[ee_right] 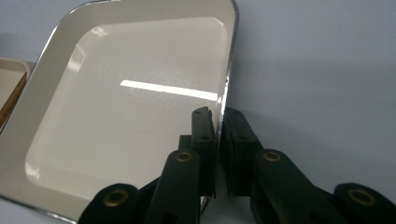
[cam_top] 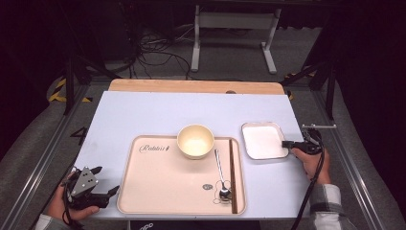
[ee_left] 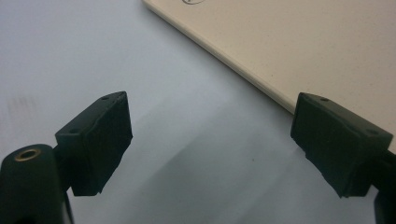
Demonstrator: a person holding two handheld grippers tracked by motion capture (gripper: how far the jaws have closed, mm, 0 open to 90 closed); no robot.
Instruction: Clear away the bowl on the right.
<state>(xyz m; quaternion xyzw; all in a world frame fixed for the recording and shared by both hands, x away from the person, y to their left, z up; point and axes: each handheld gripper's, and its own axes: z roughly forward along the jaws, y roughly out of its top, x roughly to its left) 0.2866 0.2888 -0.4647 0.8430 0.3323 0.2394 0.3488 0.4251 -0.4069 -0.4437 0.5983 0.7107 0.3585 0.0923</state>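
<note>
Glossy white dish [ee_right: 126,116], matt speckled plastic tray [cam_top: 158,187], shiny metal spoon [cam_top: 221,177], wooden chopsticks [cam_top: 232,172].

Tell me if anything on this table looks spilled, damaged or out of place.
Nothing looks spilled or broken. The square white dish sits off the tray, its rim pinched by the right gripper. The bowl, spoon and chopsticks lie neatly on the tray.

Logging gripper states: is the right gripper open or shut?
Shut on the square dish: the right gripper has one jaw on each side of its rim.
</note>
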